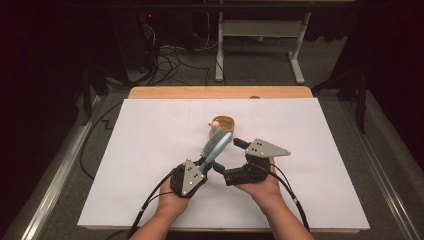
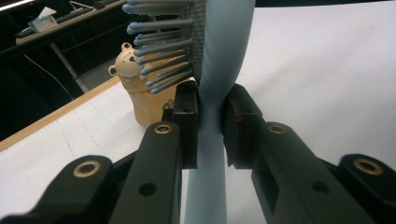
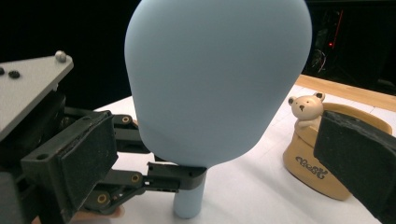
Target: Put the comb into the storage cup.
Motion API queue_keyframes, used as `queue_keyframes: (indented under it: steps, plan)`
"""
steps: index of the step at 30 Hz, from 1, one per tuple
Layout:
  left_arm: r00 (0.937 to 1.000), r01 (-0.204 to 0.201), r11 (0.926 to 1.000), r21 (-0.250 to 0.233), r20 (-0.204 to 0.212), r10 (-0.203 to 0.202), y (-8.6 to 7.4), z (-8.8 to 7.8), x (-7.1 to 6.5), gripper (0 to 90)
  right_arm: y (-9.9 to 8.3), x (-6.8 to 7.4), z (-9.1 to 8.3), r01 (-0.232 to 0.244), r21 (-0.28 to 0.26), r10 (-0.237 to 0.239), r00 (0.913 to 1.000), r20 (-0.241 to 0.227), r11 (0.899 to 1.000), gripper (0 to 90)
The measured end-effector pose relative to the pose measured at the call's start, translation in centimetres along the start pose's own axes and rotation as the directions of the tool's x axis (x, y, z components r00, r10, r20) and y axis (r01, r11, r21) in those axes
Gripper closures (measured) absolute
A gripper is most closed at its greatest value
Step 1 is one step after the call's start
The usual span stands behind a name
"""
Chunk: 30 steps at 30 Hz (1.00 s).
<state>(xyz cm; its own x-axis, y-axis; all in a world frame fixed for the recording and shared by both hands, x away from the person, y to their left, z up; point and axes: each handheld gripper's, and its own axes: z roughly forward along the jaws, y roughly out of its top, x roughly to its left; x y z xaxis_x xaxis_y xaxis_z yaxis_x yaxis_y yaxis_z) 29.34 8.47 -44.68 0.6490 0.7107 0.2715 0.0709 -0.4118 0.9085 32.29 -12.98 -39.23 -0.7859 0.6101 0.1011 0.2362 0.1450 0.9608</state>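
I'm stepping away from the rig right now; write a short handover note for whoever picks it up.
Left gripper: shut on the light blue hairbrush at its handle, head raised over the white table.
Right gripper: open, jaws either side of the brush head, nothing held.
Tan bear cup: upright just beyond the brush.
Done: brush picked up.
Left: probably setting it into the cup, or passing it to the right gripper.

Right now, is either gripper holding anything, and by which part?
The left gripper is shut on the pale blue plastic hairbrush, clamped at the neck of its handle just below the bristled head. The right gripper stands open behind the brush head, holding nothing.
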Motion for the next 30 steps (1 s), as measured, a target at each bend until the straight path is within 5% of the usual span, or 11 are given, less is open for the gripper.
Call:
queue_keyframes:
  steps: [30]
  plan:
    - [0.9997,-0.024,0.9997,0.0,-0.01,0.024,0.1,-0.2,-0.3,77.4,1.5,0.2,0.8,-0.047,-0.055,0.046,0.9987,-0.021,0.997,9.0]
